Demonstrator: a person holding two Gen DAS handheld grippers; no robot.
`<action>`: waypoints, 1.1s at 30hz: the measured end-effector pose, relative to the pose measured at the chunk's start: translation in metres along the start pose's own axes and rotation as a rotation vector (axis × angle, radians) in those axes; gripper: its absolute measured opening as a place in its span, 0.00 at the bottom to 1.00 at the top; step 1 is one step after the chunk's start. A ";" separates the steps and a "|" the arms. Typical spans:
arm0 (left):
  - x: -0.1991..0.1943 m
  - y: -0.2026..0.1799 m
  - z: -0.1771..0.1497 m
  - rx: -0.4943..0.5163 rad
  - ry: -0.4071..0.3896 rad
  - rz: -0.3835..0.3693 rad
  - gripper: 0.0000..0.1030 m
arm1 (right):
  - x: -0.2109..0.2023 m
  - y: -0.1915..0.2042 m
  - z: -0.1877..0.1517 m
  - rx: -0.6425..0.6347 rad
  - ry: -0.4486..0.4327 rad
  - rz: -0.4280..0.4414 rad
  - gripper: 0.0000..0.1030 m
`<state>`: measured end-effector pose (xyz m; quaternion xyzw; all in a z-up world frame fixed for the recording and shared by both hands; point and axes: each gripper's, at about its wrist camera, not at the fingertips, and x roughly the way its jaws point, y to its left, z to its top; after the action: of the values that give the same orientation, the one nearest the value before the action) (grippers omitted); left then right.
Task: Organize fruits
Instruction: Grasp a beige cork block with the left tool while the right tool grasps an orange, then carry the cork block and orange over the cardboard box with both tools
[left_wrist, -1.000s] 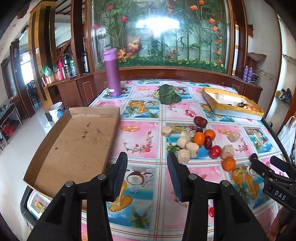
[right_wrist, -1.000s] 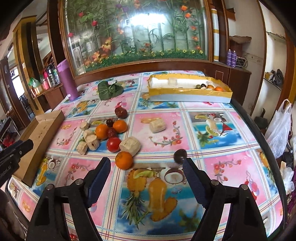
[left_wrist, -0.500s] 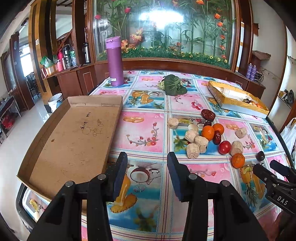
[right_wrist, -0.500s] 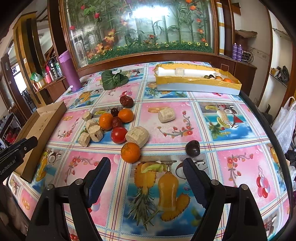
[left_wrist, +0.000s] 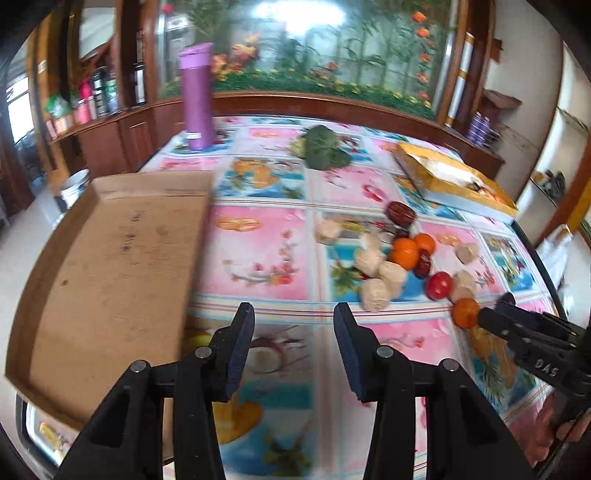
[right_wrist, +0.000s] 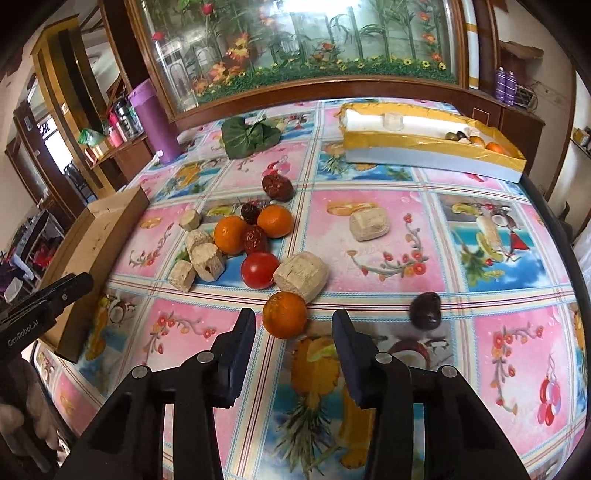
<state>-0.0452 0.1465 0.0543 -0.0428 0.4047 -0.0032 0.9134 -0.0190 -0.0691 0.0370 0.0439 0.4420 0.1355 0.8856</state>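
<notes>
The right gripper (right_wrist: 293, 343) is angled down at the desk (right_wrist: 388, 258), its jaws having just been narrowed to a part-open gap; nothing is held, and the nearest orange (right_wrist: 285, 314) lies just beyond the pad tips, apparently lined up as the first pick. The left gripper (left_wrist: 293, 341) is likewise part-open and empty, held over bare cloth beside the empty cardboard tray (left_wrist: 110, 273), presumably kept ready as a sorting place. Outward from the right gripper, the loose fruit is clustered mid-desk: three oranges in all, one red tomato (right_wrist: 260, 270), three wrinkled red dates, and one dark round fruit (right_wrist: 425, 310) lying apart to the right. Mixed among them are six pale corky chunks, possibly cut root. Farther back, a yellow-edged box (right_wrist: 424, 158) already holds a few small fruits, too small to be counted, which suggests it is the destination. One leafy green bundle (right_wrist: 251, 136) and one purple flask (right_wrist: 155, 122) stand near the far edge.
</notes>
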 end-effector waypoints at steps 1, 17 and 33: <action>0.005 -0.008 0.001 0.022 0.005 -0.018 0.42 | 0.004 0.003 0.000 -0.012 0.005 -0.003 0.45; 0.077 -0.052 0.013 0.140 0.115 -0.124 0.29 | 0.029 0.003 0.003 -0.029 0.020 0.000 0.37; -0.034 -0.005 0.009 0.048 -0.041 -0.165 0.24 | -0.019 0.031 0.004 -0.069 -0.058 0.102 0.31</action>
<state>-0.0615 0.1440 0.0862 -0.0541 0.3809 -0.0871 0.9189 -0.0329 -0.0445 0.0603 0.0396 0.4083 0.1943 0.8910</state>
